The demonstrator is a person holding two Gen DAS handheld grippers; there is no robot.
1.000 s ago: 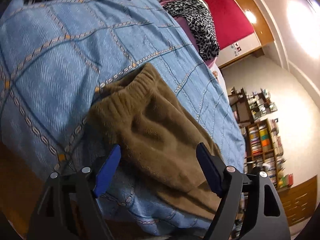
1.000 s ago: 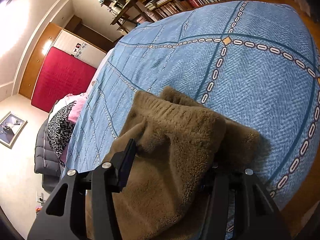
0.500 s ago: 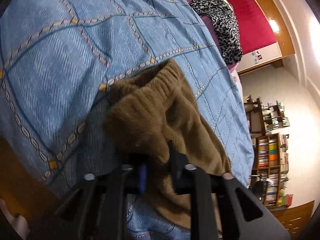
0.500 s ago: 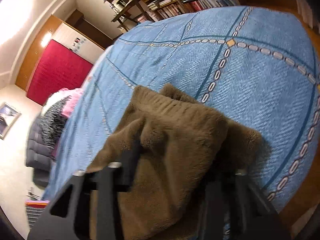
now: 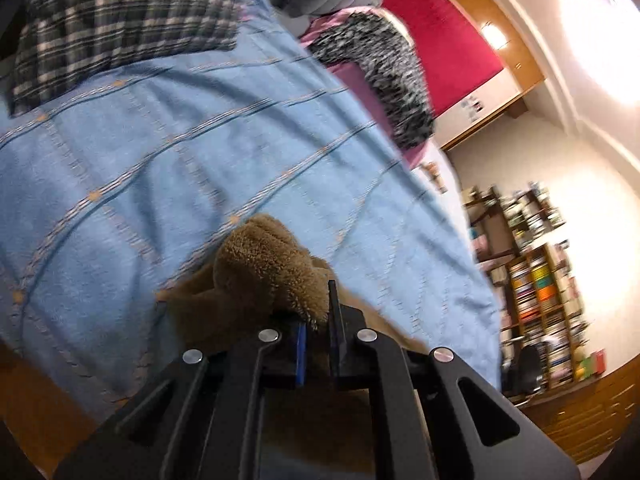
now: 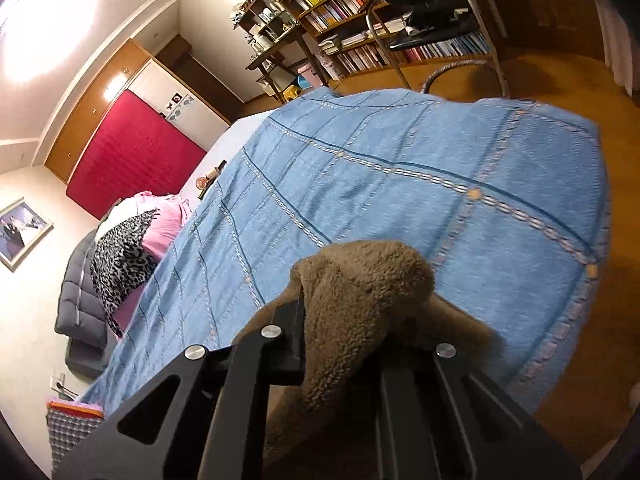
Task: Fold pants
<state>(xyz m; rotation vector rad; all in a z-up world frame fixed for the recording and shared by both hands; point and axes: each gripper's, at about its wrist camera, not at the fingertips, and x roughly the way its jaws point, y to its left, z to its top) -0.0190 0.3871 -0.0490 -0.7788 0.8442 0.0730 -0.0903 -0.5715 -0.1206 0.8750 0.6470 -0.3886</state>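
Both wrist views close above the bedspread (image 5: pixel 168 152), angled down across it; shared: bedspread (image 6: pixel 400 184), brown pants (image 5: pixel 260 264) (image 6: pixel 360 280), red panel (image 5: pixel 448 40) (image 6: pixel 136 152), bookshelves (image 5: pixel 536 292) (image 6: pixel 340 12)

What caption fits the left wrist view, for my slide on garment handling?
Left gripper shut on the brown fleece pants over the blue bedspread.
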